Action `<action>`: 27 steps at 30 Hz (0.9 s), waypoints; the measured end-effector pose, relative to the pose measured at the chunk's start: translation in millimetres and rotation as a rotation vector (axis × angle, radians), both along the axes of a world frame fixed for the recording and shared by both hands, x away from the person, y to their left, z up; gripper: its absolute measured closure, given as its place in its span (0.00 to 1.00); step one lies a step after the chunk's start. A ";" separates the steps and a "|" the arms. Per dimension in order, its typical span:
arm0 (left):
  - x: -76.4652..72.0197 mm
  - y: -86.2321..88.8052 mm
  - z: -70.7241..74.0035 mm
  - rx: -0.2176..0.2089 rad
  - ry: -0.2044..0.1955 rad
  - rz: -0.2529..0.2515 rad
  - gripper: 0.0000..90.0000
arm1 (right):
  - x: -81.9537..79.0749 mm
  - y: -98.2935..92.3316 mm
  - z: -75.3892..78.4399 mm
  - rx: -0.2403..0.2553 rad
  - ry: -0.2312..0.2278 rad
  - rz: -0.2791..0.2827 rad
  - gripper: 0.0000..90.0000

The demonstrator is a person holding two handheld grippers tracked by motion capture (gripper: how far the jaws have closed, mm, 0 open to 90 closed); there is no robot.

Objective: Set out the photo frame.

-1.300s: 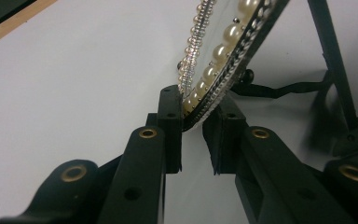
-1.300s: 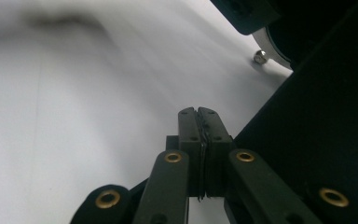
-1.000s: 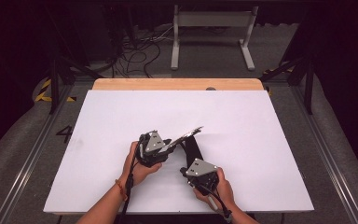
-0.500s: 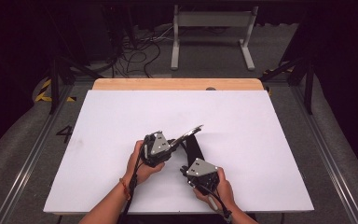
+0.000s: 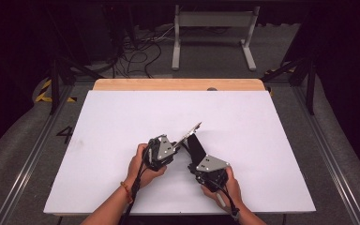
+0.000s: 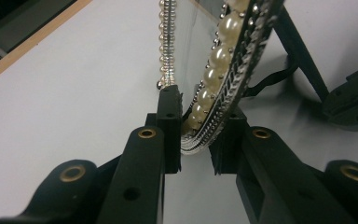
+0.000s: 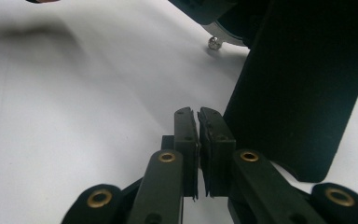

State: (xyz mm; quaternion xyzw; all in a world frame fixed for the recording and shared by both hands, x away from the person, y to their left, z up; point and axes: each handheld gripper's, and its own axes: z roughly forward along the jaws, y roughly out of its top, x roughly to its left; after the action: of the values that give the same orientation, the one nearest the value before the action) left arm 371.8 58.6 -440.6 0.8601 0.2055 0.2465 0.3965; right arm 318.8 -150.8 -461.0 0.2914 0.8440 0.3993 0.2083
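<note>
Between left gripper (image 6: 196, 140) pads, pearl-rimmed frame (image 6: 223, 79)

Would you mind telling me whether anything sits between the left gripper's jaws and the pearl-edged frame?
Nothing visible does: the left gripper already has the pearl-edged frame between its jaws, which have just been closing on its rim.

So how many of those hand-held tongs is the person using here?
2. The left tongs, in the person's left hand, pinch the rim of a pearl-edged frame. The right tongs, in the right hand, sit shut beside the frame's black stand on the white table.
</note>
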 end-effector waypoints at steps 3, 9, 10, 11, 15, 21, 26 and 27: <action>-2.5 -0.9 1.1 0.014 -0.007 -0.001 0.86 | 0.6 -0.9 0.4 -0.007 -0.004 -0.002 0.97; -6.9 -0.3 4.0 0.022 -0.021 -0.005 0.87 | 3.1 -7.7 1.5 -0.010 0.000 -0.022 0.98; -7.6 0.4 4.8 0.017 -0.019 -0.006 0.87 | 3.6 -9.2 1.8 -0.007 0.002 -0.027 0.99; -8.4 1.6 5.9 0.010 -0.021 -0.008 0.88 | 5.1 -12.6 2.9 -0.006 0.000 -0.029 1.00; -9.4 1.6 6.1 0.011 -0.020 -0.011 0.87 | 7.9 -17.6 3.8 0.008 0.008 -0.047 0.92; -7.9 5.8 6.9 -0.021 -0.010 -0.015 0.81 | 6.5 -18.5 9.3 0.031 0.001 -0.033 1.00; -0.9 8.5 -1.2 0.005 0.007 -0.016 0.80 | 0.2 -11.8 15.7 0.074 0.005 0.034 1.00; 1.4 8.9 -3.4 0.012 0.015 -0.022 0.81 | 0.0 -9.8 14.7 0.077 0.009 0.043 1.00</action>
State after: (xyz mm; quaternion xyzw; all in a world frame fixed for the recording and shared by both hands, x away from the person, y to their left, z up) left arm 373.3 67.5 -444.0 0.8666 0.1974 0.2366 0.3924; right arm 318.8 -160.6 -446.4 0.2831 0.8349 0.4346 0.1845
